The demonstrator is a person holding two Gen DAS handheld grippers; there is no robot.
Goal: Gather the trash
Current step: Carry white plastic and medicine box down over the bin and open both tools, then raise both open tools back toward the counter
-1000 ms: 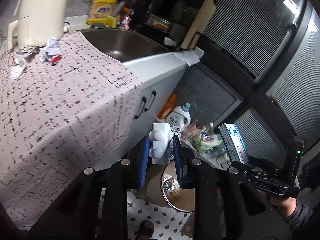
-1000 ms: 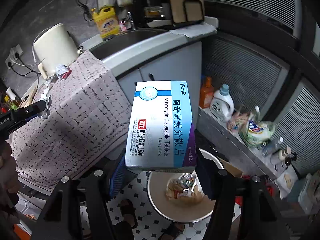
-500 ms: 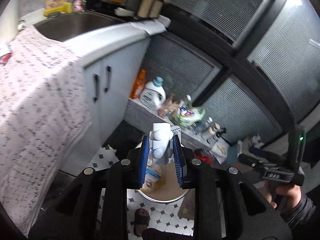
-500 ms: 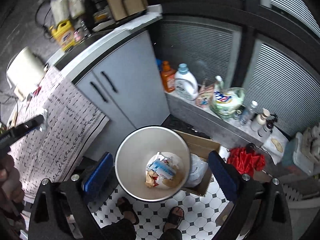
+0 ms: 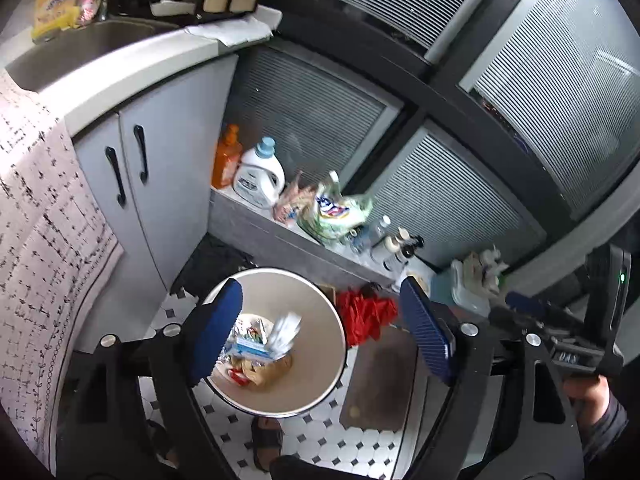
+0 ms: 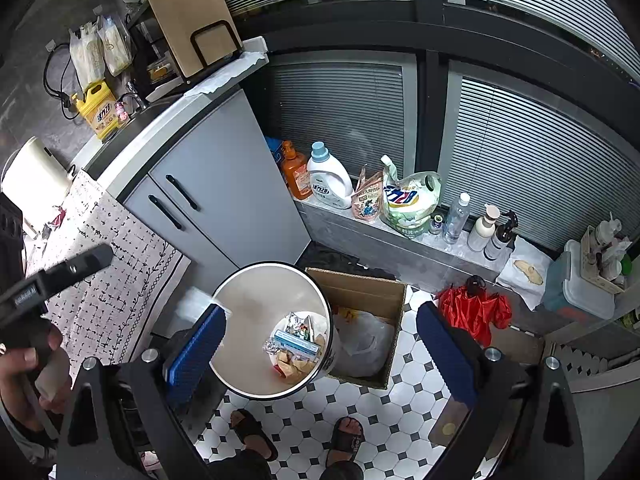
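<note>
A round beige trash bin (image 5: 320, 384) (image 6: 240, 280) stands on the tiled floor below both grippers. Wrappers and a blue-and-white medicine box (image 6: 296, 342) (image 5: 252, 346) lie in its bottom. A white piece (image 5: 285, 330) shows as a blur inside the bin, falling. My left gripper (image 5: 322, 334) hangs over the bin with its jaws opening and nothing between them. My right gripper (image 6: 322, 354) is open and empty above the bin's right side. Each gripper shows in the other's view, the left gripper (image 6: 56, 276) and the right gripper (image 5: 560, 332) both held in a hand.
A cardboard box (image 6: 360, 292) with a plastic bag stands right of the bin, a red cloth (image 6: 476, 312) beyond it. Detergent bottles (image 6: 328, 180) line a low ledge. A grey cabinet (image 6: 224, 200) and a patterned cloth (image 6: 120, 280) are left. Sandalled feet (image 6: 256, 428) stand below.
The left gripper opened and let go of the white piece, which drops into the bin. The right gripper released the medicine box, now lying in the bin. Both views swung toward the bin.
</note>
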